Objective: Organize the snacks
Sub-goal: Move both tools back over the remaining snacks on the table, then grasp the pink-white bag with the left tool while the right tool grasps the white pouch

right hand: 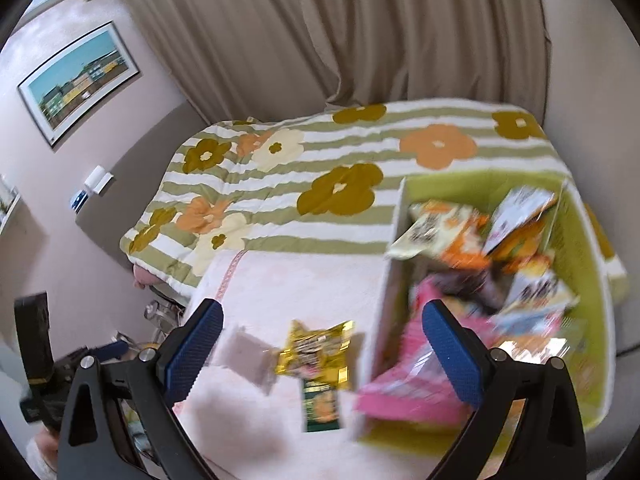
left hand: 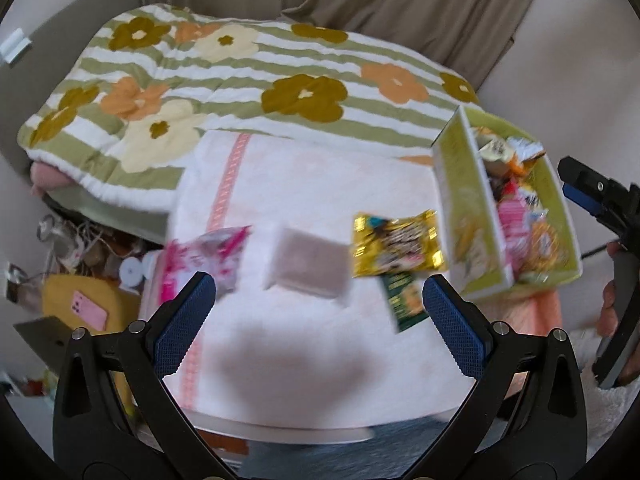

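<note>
Both the left hand-held gripper [left hand: 318, 312] and the right hand-held gripper [right hand: 322, 344] hang with fingers apart, holding nothing. Four loose snacks lie on the towel-covered bench [left hand: 304, 184]: pink packet [left hand: 208, 256] at its left edge, grey sachet [left hand: 306, 262] mid-bench, gold packet [left hand: 398, 244] over a green packet [left hand: 404, 300], just beside the green box [right hand: 596, 320]. Best to take the gold one first, pinching a crimped edge; the box wall stands close.

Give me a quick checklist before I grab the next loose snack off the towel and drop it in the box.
1. Left gripper open, empty: ok.
2. Right gripper open, empty: ok.
3. Gold packet in the open, partly overlapping the green packet: ok.
4. Grey packet and pink packet lie apart: ok.
5. Green box has room left: cannot tell, it looks crowded.
6. Pictures sharp enough to aim: not ok, blurred.
</note>
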Tool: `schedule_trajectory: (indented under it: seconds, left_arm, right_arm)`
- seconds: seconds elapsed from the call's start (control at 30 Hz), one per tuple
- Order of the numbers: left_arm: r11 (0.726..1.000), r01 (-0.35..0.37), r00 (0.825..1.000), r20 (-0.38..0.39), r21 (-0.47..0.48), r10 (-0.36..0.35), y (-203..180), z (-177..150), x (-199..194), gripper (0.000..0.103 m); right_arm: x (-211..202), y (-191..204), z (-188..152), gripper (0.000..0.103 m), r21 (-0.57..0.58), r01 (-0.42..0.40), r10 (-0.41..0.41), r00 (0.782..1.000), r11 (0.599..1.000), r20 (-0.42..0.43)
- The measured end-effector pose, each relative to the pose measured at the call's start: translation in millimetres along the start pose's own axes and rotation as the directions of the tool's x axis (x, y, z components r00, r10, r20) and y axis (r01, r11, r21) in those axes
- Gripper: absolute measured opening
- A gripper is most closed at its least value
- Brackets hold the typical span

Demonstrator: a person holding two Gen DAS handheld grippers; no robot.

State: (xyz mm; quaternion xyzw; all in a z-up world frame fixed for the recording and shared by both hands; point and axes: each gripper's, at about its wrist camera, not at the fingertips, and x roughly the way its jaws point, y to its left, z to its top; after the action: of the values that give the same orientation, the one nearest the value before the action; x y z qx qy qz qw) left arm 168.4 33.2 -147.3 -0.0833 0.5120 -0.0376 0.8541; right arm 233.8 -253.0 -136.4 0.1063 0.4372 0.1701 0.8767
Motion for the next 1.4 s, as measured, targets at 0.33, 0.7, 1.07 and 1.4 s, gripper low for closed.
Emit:
schedule_trajectory:
  seconds: [0.33,0.7,1.07,1.4]
  left_arm:
    - [0.992,0.056,0.997,-0.066,0.109,-0.049,89.2,-17.1,23.7,0.103]
    - [0.941,0.124,0.986,-0.149,0.315,-0.080,119.1,-15.2,82.8,0.103]
    - [0.882,0.162,0.976,-0.201,0.442,-0.078,114.8,-3.0,138.8,0.100]
    - [0.836,0.184,0.968,-0.243,0.516,-0.063,101.8,-6.3,171.8,0.087]
  right_arm:
    - [45.6,74.0,-42.1,0.099,0.079,0.063,-0.058,0.996,0.995,-0.073]
    - [114.8,111.9,-83.9,0.099,0.125,0.167,-0.148,0.977,0.978,-0.153]
    - [170.8,114.6,-103.2,0.099,0.140,0.226,-0.198,0.962,0.964,-0.187]
    - [202.3,112.1,-108.7,0.099,0.154,0.271,-0.235,0.948,0.950,-0.217]
